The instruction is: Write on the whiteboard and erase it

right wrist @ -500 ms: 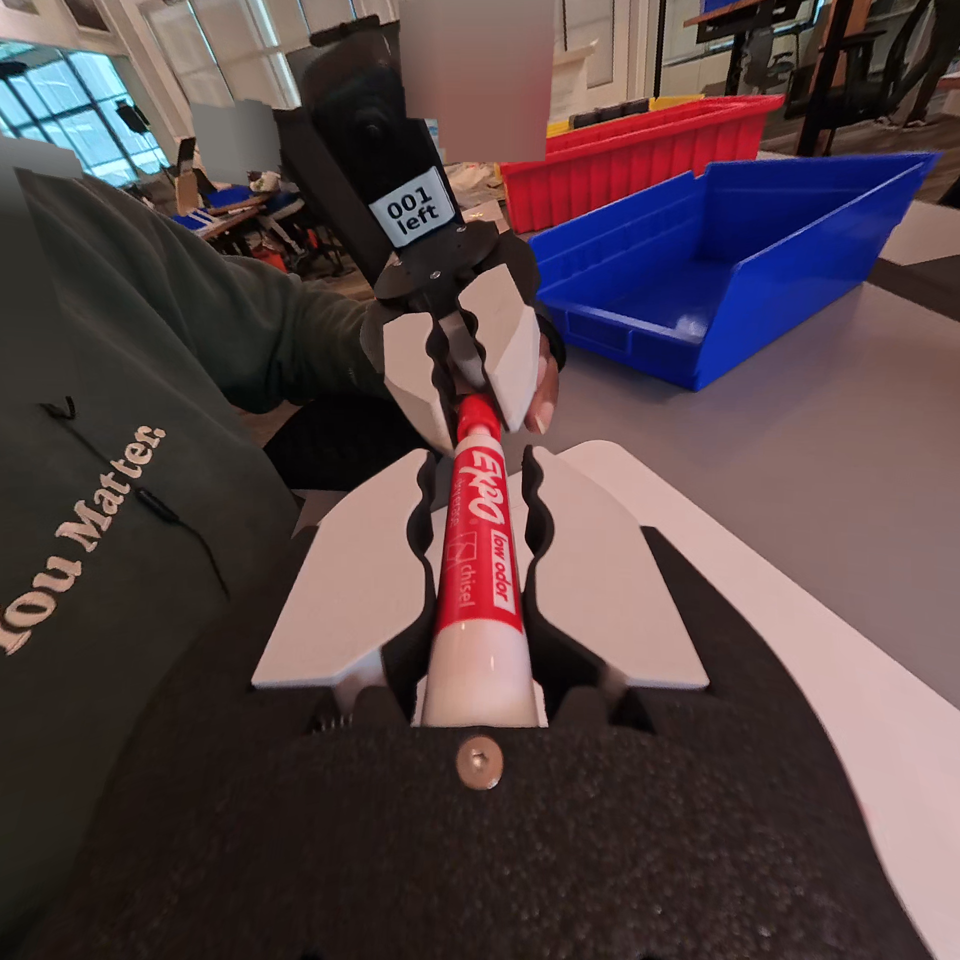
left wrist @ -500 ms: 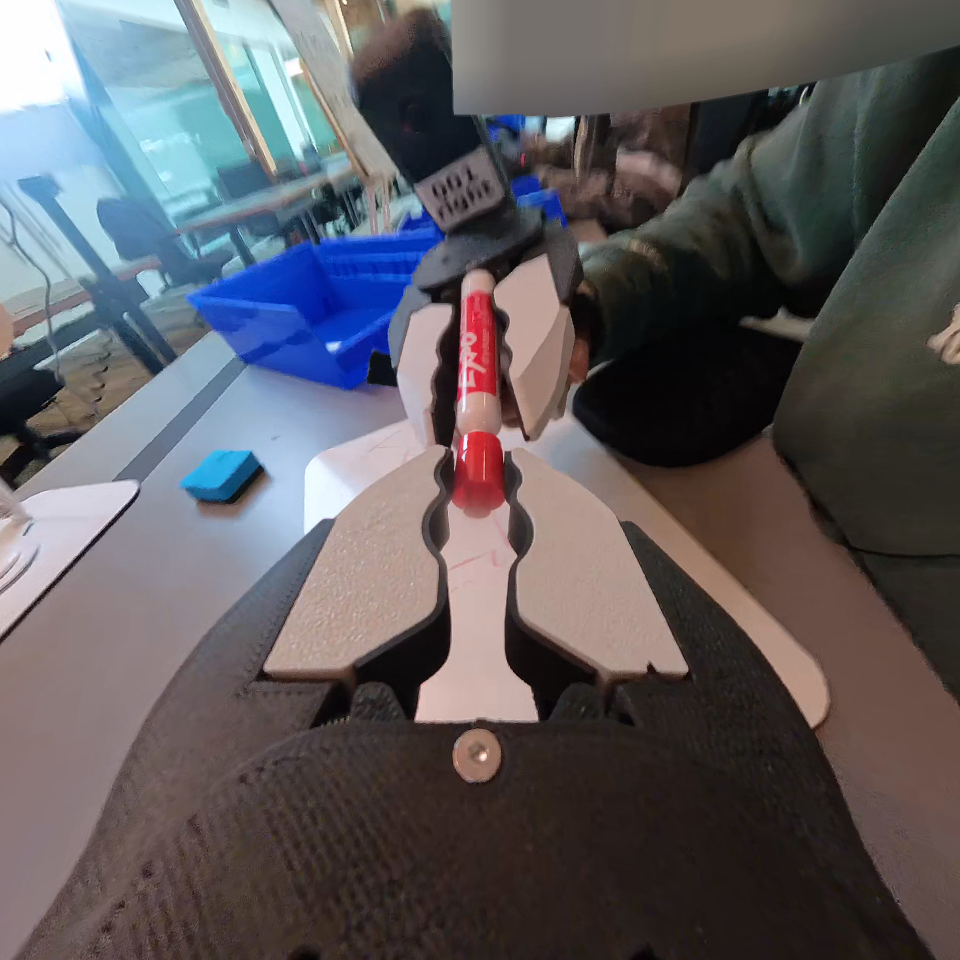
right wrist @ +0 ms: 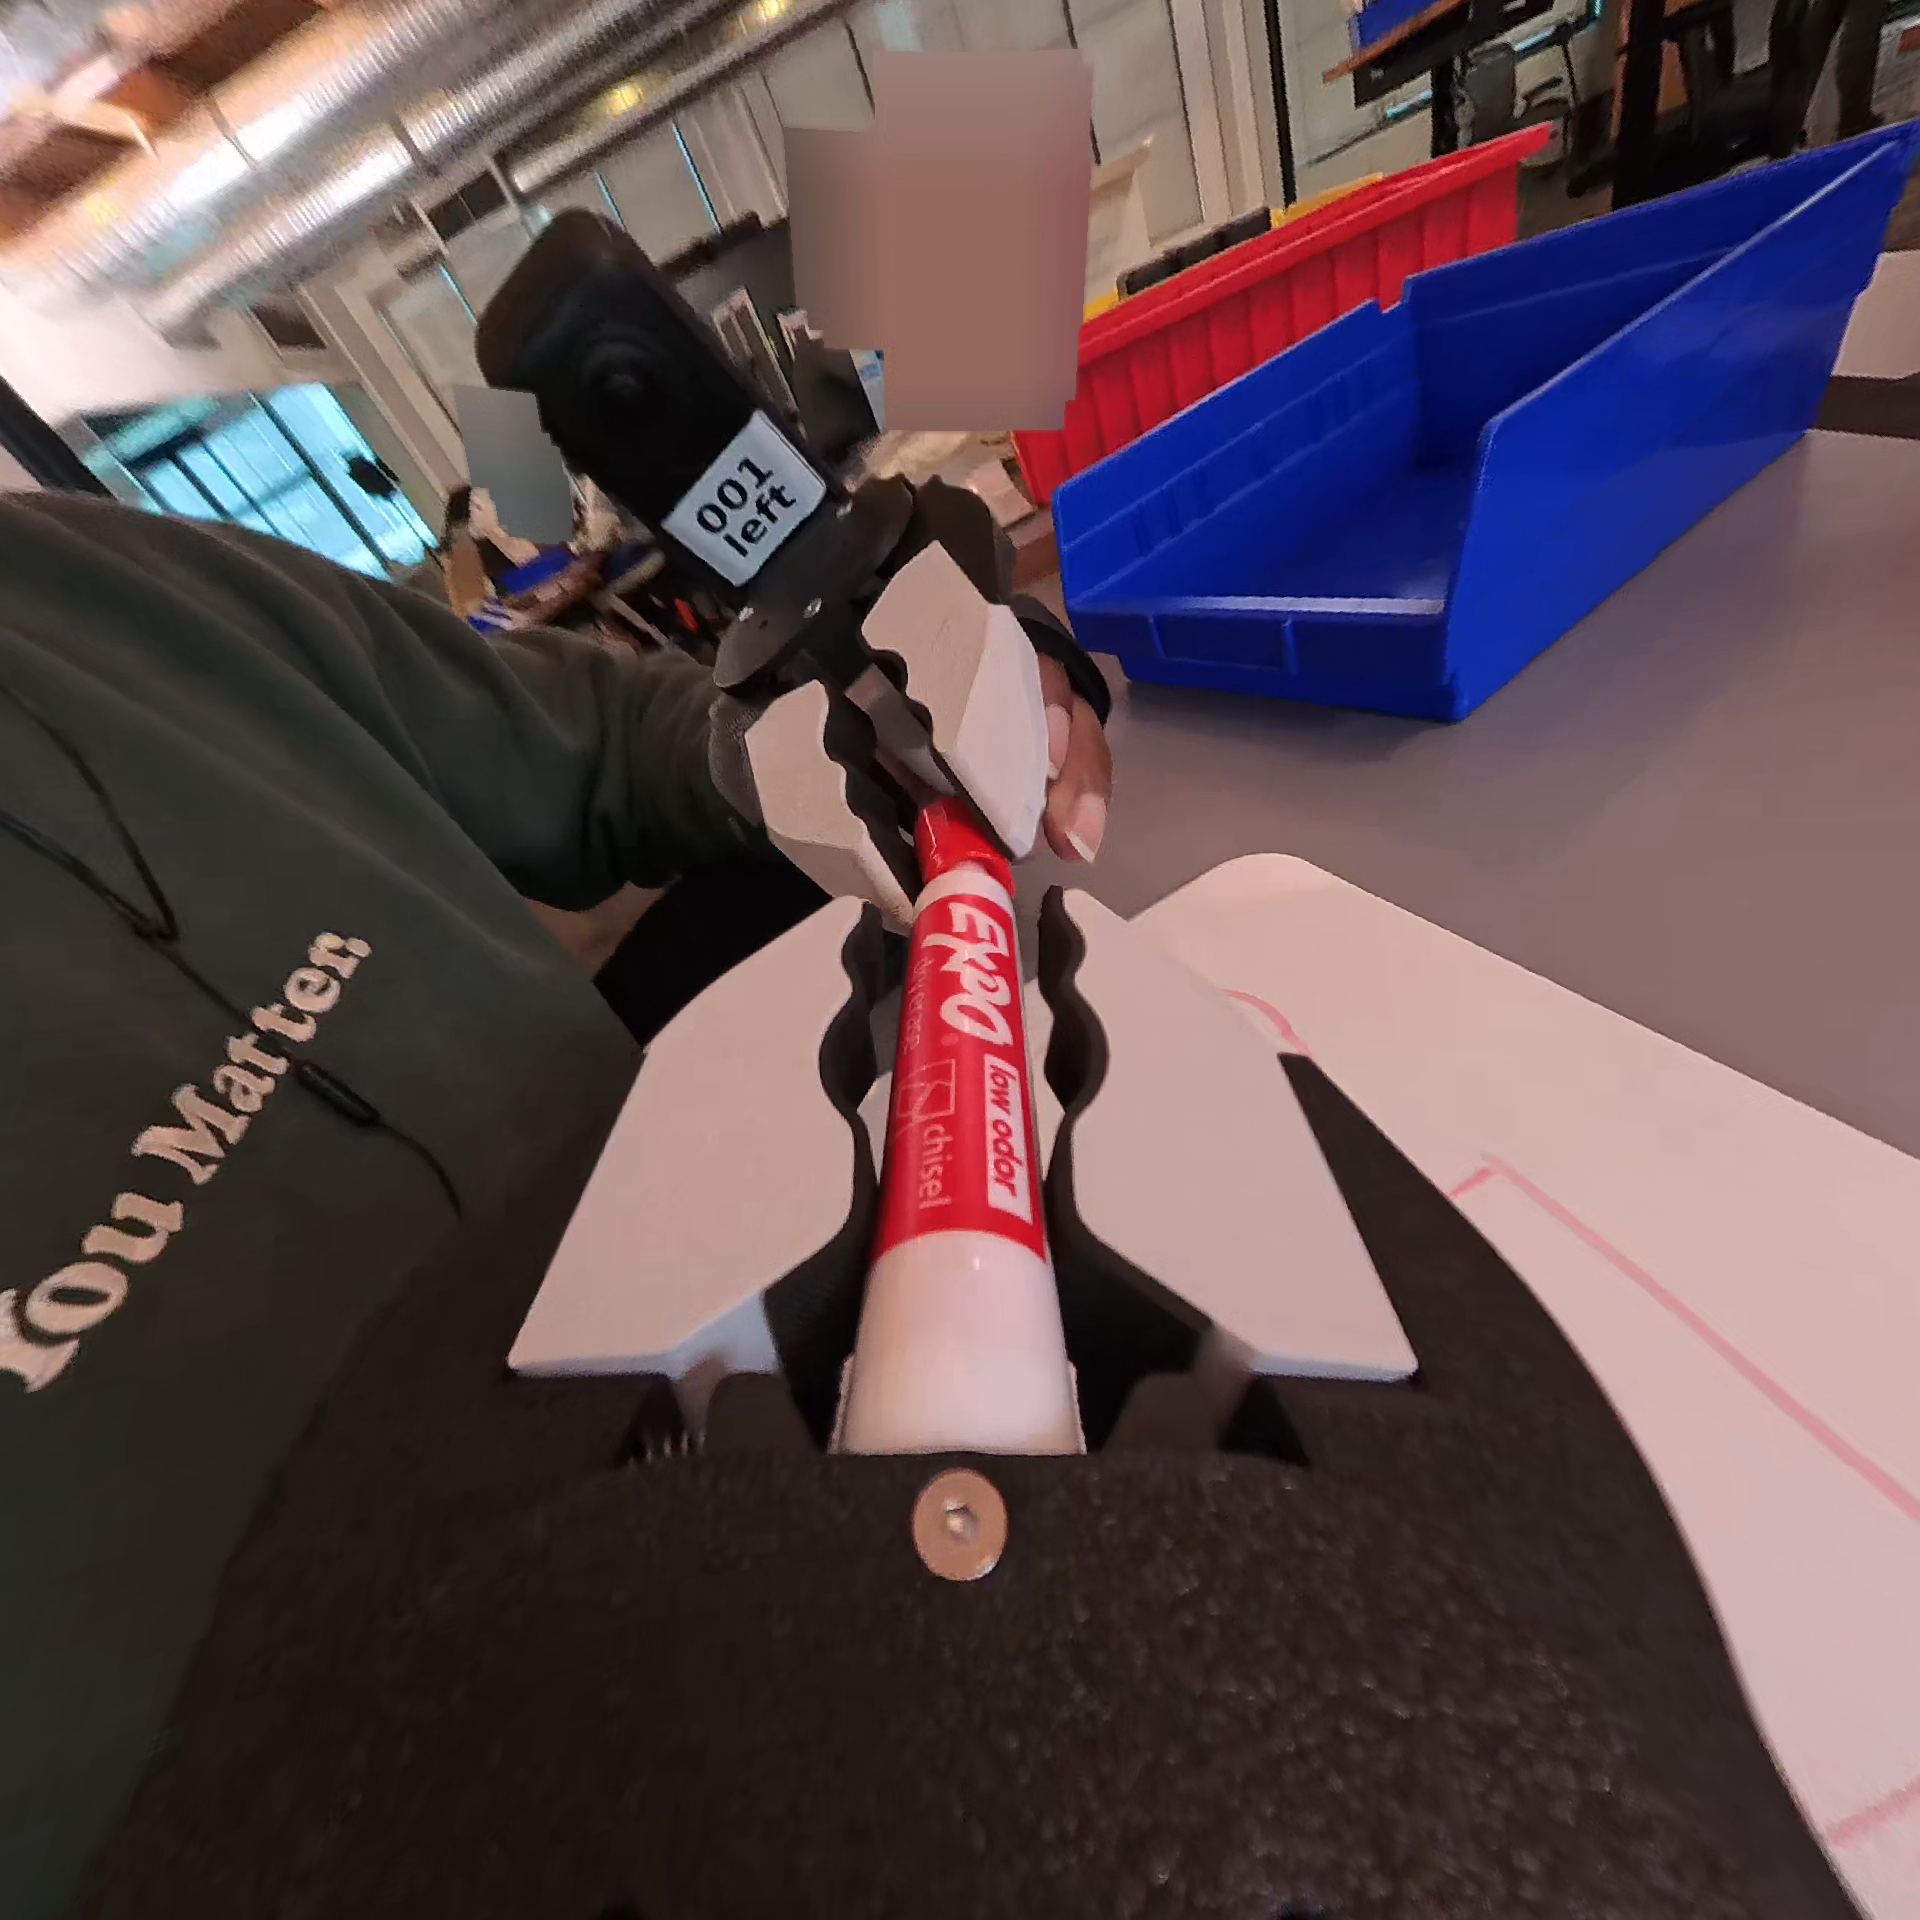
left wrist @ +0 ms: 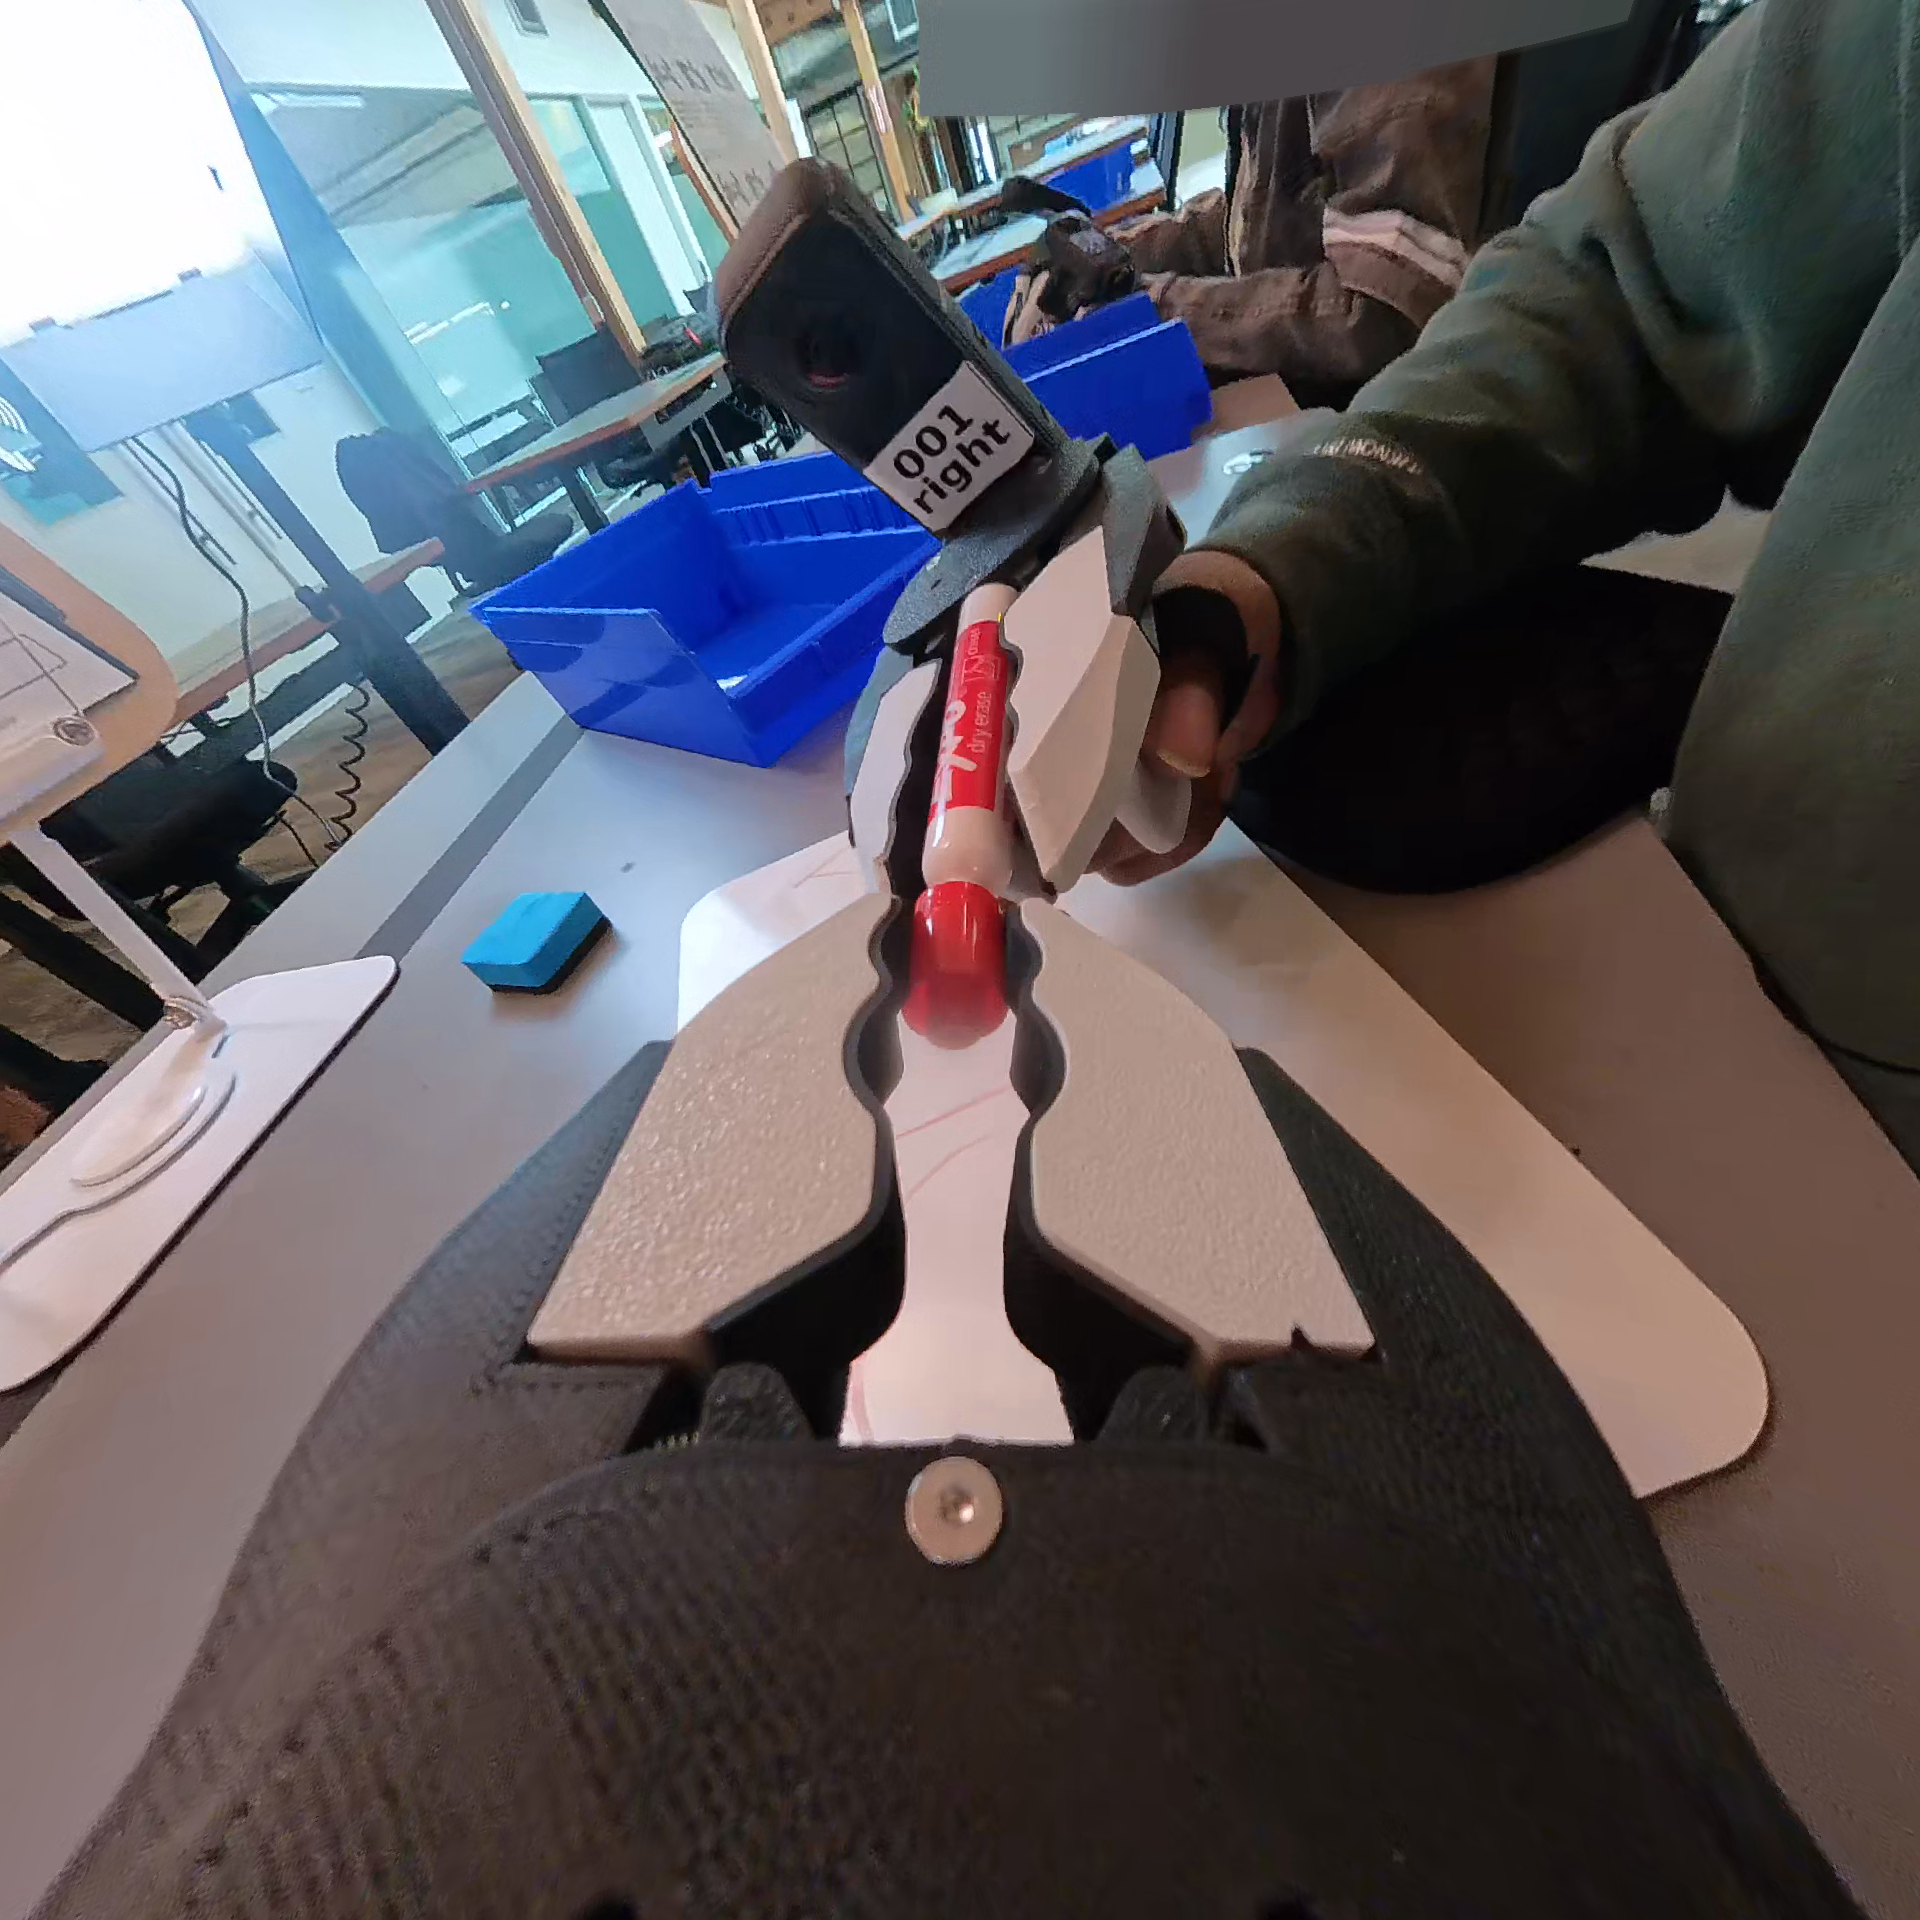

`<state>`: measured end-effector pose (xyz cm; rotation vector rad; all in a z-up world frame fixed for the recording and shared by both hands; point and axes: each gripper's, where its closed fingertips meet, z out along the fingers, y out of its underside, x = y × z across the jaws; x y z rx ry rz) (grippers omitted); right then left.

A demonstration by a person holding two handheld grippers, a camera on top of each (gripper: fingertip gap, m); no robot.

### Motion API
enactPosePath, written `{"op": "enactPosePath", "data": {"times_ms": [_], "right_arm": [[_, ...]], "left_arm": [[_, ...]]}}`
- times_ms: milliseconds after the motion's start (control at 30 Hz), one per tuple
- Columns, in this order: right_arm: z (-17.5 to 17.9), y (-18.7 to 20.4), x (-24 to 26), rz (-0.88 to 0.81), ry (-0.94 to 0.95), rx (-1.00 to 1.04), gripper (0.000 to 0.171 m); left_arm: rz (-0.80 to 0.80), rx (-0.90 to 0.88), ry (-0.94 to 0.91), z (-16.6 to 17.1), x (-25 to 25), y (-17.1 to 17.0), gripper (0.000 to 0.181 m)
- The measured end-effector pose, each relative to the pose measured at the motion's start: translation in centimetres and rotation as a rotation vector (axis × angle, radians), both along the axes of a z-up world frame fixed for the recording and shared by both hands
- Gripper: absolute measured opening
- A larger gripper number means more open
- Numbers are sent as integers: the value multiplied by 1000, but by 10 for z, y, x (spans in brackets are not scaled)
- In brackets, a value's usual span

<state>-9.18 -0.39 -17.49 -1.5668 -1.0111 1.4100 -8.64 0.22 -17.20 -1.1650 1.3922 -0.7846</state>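
A red-and-white dry-erase marker (right wrist: 961, 1122) is held over a white whiteboard (right wrist: 1558, 1091) that bears faint red lines. My right gripper (right wrist: 956, 909) is shut on the marker's body. My left gripper (left wrist: 951, 920) is shut on the marker's red cap (left wrist: 956, 977), which sits against the white barrel. The two grippers face each other tip to tip. The right gripper (left wrist: 961, 868) shows in the left wrist view, and the left gripper (right wrist: 956, 862) shows in the right wrist view. The whiteboard (left wrist: 1351, 1091) lies on the grey table.
A blue eraser (left wrist: 535, 940) lies on the table left of the whiteboard. A blue bin (left wrist: 707, 634) stands behind it, also in the right wrist view (right wrist: 1507, 540), with a red bin (right wrist: 1299, 301) behind. A white flat stand base (left wrist: 156, 1122) sits at far left. A person's green sleeve (left wrist: 1558, 416) is on the right. The tips of both grippers are at nearly the same place. Left tips and right tips are each some 30 centimetres from the blue eraser (left wrist: 535, 940).
Both grippers have lifted and tilted a little, with the marker leaning over between them. Both grips are unchanged and the cap stays against the barrel.
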Motion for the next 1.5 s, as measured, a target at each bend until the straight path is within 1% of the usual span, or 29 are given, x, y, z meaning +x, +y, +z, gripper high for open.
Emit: {"op": "enactPosePath", "data": {"times_ms": [67, 200, 233, 267, 333, 400, 467, 500, 533, 567, 633, 667, 700, 800, 900, 967, 1100, 1200, 1333, 1400, 1500], "right_arm": [[-2, 0, 0, 0, -6, -10, 31], [0, -2, -2, 30, 57, -83, 31], [-2, -6, -4, 52, 54, -101, 31], [-6, -12, -8, 94, 43, -127, 32], [-3, -7, -7, 62, 67, -111, 32], [4, -4, -6, 70, 55, -65, 33], [7, -4, -5, 90, 72, -76, 34], [7, -3, -5, 96, 87, -97, 34], [9, -2, -4, 100, 105, -120, 34], [11, -1, -3, 97, 119, -122, 34], [12, 2, -1, 86, 120, -110, 33], [13, 4, 1, 82, 134, -123, 33], [13, 6, 3, 75, 147, -143, 33], [9, 10, 8, 69, 161, -191, 33], [6, 10, 8, 70, 149, -195, 33], [6, 13, 11, 53, 139, -179, 33], [7, 23, 18, 9, 140, -176, 33], [10, 28, 24, -7, 154, -180, 33], [10, 32, 28, -30, 142, -153, 34], [10, 31, 29, -33, 141, -146, 34], [11, 32, 30, -26, 154, -160, 34]], "left_arm": [[3, 27, 21, -5, 1, -1, 17], [-21, 29, -7, -1, 2, -6, 16], [-99, 34, 24, -6, 7, -18, 0], [-84, 77, 26, -6, 7, -18, 0], [-46, 112, 21, 0, 7, -13, 0], [-44, 104, 23, 5, 8, -13, 0], [-37, 145, 14, 8, 8, -12, 0], [-36, 133, 6, 10, 8, -11, 0], [-20, 131, -4, 13, 8, -9, 2], [16, 140, -8, 16, 7, -3, 13], [13, 124, -13, 17, 2, -3, 22], [-2, 113, -27, 18, 0, -5, 30], [-1, 106, -29, 17, -2, -7, 33], [14, 110, -5, 8, -7, -5, 30], [6, 27, 11, -1, -17, 0, 30], [9, -17, 80, -11, -26, 6, 30], [-70, -149, 352, -50, -45, 2, 34], [-80, -178, 509, -78, -56, 2, 39], [-35, -192, 598, -93, -56, 7, 39], [-10, -160, 636, -95, -59, 12, 40], [-37, -138, 670, -97, -65, 17, 42]]}}
